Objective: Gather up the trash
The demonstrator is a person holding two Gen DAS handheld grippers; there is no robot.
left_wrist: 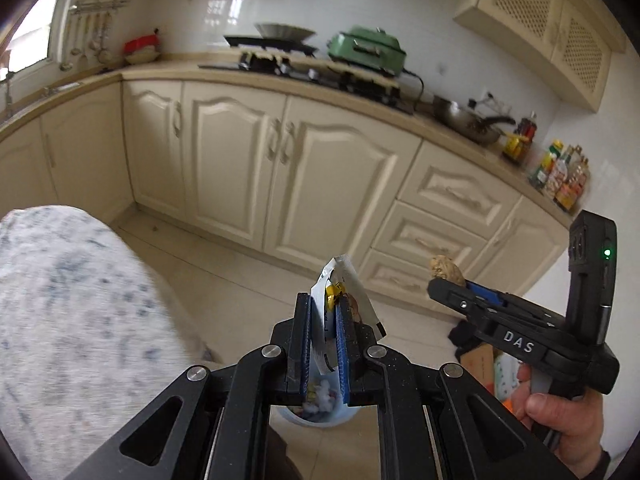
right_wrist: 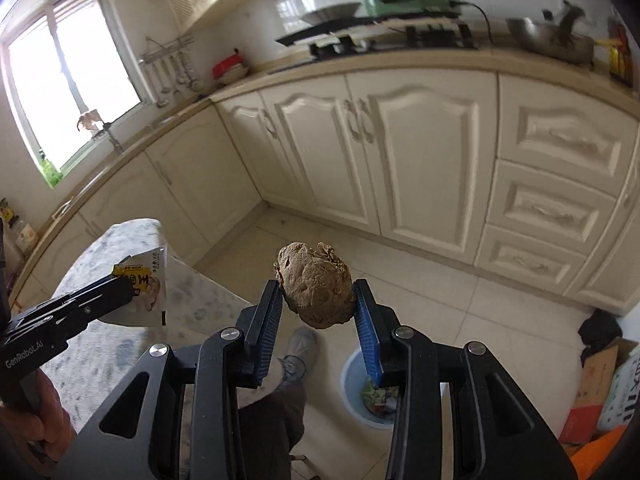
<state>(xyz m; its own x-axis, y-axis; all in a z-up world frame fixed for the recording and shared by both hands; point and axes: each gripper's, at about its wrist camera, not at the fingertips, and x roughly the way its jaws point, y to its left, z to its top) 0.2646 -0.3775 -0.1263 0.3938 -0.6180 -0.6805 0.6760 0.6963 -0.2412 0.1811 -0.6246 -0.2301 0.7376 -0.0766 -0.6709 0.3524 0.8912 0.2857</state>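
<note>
Pale tiled floor [right_wrist: 460, 300] runs up to the cream base cabinets, and there's the light-blue waste bin [right_wrist: 354, 384] standing on it, crumpled wrappers showing inside. A person's grey shoe [right_wrist: 303, 346] is planted just beside the bin. Over at the right edge, a cardboard box [right_wrist: 600, 376] sits on the tiles with a dark bundle [right_wrist: 600, 332] touching its top. On the left, the speckled grey-white tabletop [left_wrist: 80, 300] looks bare where visible.

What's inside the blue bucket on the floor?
The blue bucket holds crumpled colourful wrappers. The right hand-held gripper, holding a brown lump, covers part of the inside, so the rest stays hidden.
</note>
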